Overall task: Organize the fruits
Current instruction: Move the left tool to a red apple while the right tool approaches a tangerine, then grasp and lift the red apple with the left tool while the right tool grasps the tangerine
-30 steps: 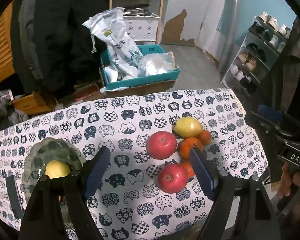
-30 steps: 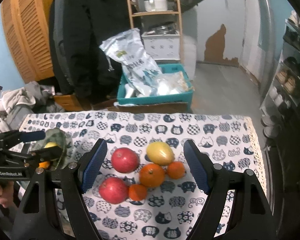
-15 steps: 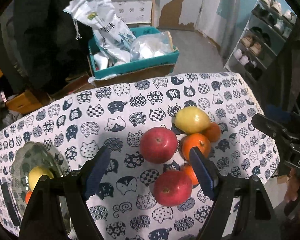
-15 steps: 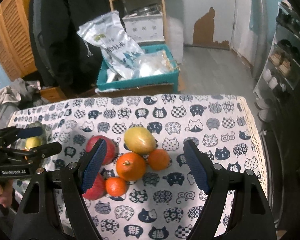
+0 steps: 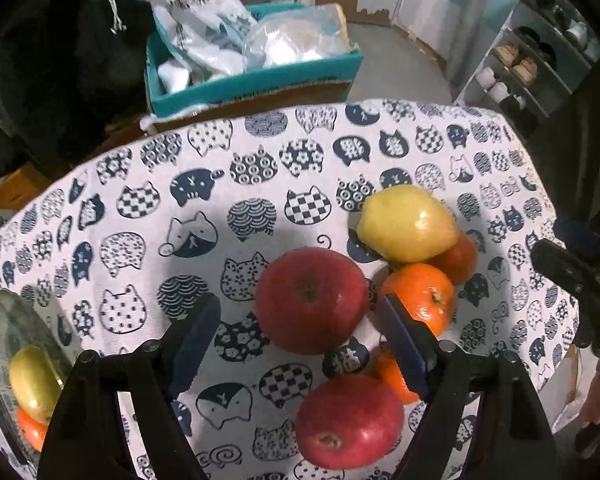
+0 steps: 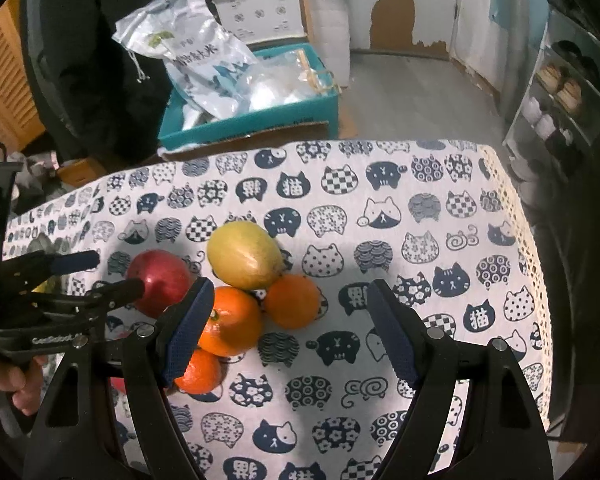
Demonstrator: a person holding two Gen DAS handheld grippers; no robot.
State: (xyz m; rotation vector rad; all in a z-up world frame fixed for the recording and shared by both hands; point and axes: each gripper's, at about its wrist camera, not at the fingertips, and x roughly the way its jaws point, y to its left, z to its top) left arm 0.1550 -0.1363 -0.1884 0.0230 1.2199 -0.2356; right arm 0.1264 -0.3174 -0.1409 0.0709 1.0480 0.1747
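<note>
A pile of fruit lies on the cat-print tablecloth [image 5: 259, 168]. My left gripper [image 5: 300, 336] is open with its jaws on either side of a red apple [image 5: 310, 300]. A second red apple [image 5: 348, 420] lies nearer, a yellow lemon-like fruit [image 5: 406, 222] farther right, with oranges [image 5: 420, 296] beside them. A glass plate [image 5: 3, 320] at the left edge holds a yellow fruit [image 5: 33, 380] and an orange. My right gripper [image 6: 289, 332] is open above an orange [image 6: 291, 306], with another orange [image 6: 231, 320], the yellow fruit [image 6: 243, 254] and the red apple [image 6: 159, 280] to its left.
A teal box [image 6: 255, 116] of plastic bags stands on the floor behind the table. A shoe rack [image 6: 560, 96] is at the right. A dark coat [image 6: 83, 52] hangs at the left. The table's right edge [image 6: 536, 280] is close to the fruit.
Both grippers have moved forward and down toward the fruit pile. The left gripper's jaws now flank the far red apple. The plate has slid to the view's left edge.
</note>
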